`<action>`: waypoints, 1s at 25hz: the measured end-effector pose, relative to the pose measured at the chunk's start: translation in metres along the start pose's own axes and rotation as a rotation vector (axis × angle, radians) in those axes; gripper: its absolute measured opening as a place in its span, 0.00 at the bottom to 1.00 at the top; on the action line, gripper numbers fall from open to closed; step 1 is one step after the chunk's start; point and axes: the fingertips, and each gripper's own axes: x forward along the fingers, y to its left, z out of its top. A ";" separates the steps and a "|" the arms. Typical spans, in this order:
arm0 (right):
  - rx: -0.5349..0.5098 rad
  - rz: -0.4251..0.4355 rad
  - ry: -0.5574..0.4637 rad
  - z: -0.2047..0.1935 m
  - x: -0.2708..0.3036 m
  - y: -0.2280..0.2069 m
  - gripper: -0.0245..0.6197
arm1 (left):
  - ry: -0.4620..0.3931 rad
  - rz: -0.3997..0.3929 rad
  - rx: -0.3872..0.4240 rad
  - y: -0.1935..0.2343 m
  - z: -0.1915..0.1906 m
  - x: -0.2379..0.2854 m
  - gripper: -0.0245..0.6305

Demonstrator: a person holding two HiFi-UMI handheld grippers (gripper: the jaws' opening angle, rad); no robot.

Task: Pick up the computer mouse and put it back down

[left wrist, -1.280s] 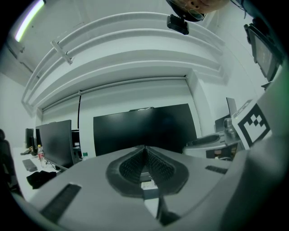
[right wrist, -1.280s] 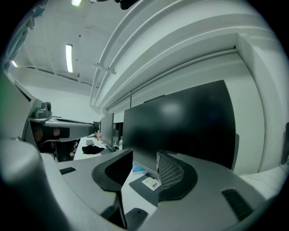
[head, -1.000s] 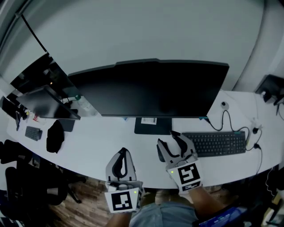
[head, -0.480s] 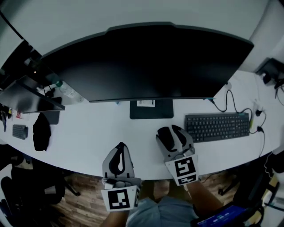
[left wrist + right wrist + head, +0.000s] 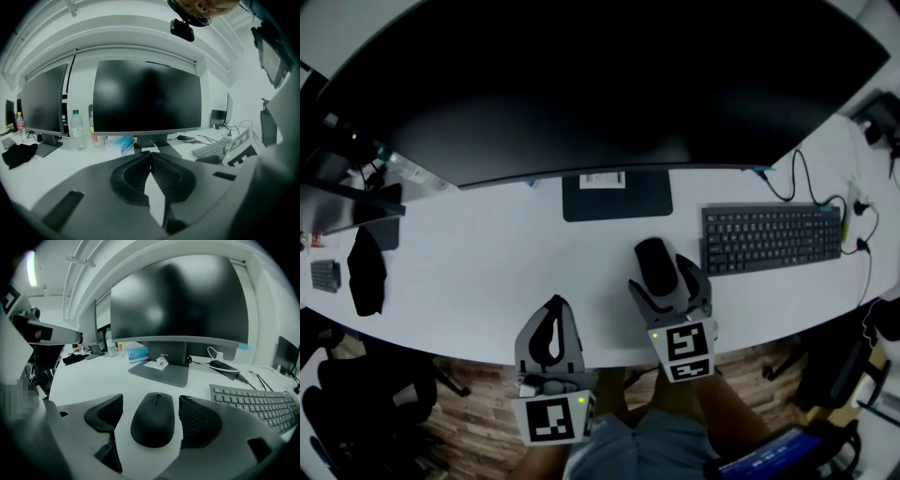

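The black computer mouse [image 5: 653,265] [image 5: 153,420] lies flat on the white desk [image 5: 487,272], just left of the keyboard. My right gripper [image 5: 667,277] [image 5: 151,400] straddles it. Its jaws have just been opening and now stand wide, one pad on each side of the mouse, with a sliver of desk showing between pads and mouse. My left gripper [image 5: 551,326] [image 5: 151,157] hovers over the desk's front edge, left of the mouse, its jaws shut tip to tip on nothing.
A wide dark monitor [image 5: 600,84] on a flat stand base [image 5: 617,195] fills the back. A black keyboard [image 5: 772,238] lies right of the mouse, with cables [image 5: 825,202] behind it. A black cloth [image 5: 366,272], a second screen [image 5: 347,202] and a water bottle [image 5: 76,130] sit at the left.
Both grippers have sunk toward the desk. The right jaws have spread apart from the mouse, which now rests on the desk. The left jaws have stayed shut.
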 end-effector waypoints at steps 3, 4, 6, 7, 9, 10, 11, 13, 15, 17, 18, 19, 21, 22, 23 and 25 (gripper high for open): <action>0.008 -0.010 0.028 -0.011 0.005 -0.002 0.64 | 0.018 -0.007 -0.002 0.001 -0.009 0.003 0.05; 0.011 -0.013 0.037 -0.014 0.006 -0.003 0.64 | 0.024 -0.009 -0.003 0.002 -0.011 0.004 0.05; 0.014 -0.019 0.051 -0.019 0.009 -0.004 0.64 | 0.031 -0.011 -0.007 0.004 -0.014 0.006 0.05; 0.012 -0.025 0.056 -0.020 0.010 -0.004 0.65 | 0.034 -0.011 -0.008 0.005 -0.015 0.007 0.05; 0.008 -0.039 0.065 -0.021 0.011 -0.006 0.65 | 0.040 -0.011 -0.009 0.006 -0.017 0.009 0.05; 0.007 -0.045 0.071 -0.022 0.012 -0.006 0.65 | 0.042 -0.011 -0.010 0.007 -0.017 0.010 0.05; 0.007 -0.049 0.079 -0.022 0.013 -0.006 0.65 | 0.044 -0.011 -0.010 0.008 -0.018 0.011 0.05; 0.012 -0.052 0.096 -0.024 0.015 -0.007 0.65 | 0.047 -0.012 -0.012 0.008 -0.019 0.012 0.05; 0.012 -0.052 0.109 -0.025 0.016 -0.007 0.65 | 0.050 -0.010 -0.015 0.009 -0.021 0.013 0.05; 0.009 -0.051 0.121 -0.027 0.016 -0.006 0.65 | 0.051 -0.007 -0.017 0.010 -0.021 0.014 0.05; 0.007 -0.052 0.126 -0.028 0.016 -0.006 0.65 | 0.050 -0.007 -0.017 0.011 -0.021 0.015 0.05; 0.007 -0.053 0.130 -0.028 0.017 -0.006 0.65 | 0.049 -0.007 -0.018 0.011 -0.021 0.015 0.05; 0.007 -0.054 0.139 -0.029 0.018 -0.006 0.65 | 0.047 -0.006 -0.019 0.012 -0.020 0.016 0.05; 0.008 -0.053 0.144 -0.029 0.018 -0.006 0.65 | 0.045 -0.006 -0.019 0.012 -0.019 0.017 0.05; 0.009 -0.052 0.149 -0.030 0.018 -0.006 0.65 | 0.042 -0.006 -0.018 0.013 -0.018 0.017 0.05; 0.017 -0.048 0.162 -0.031 0.019 -0.006 0.65 | 0.043 -0.005 -0.020 0.013 -0.018 0.018 0.05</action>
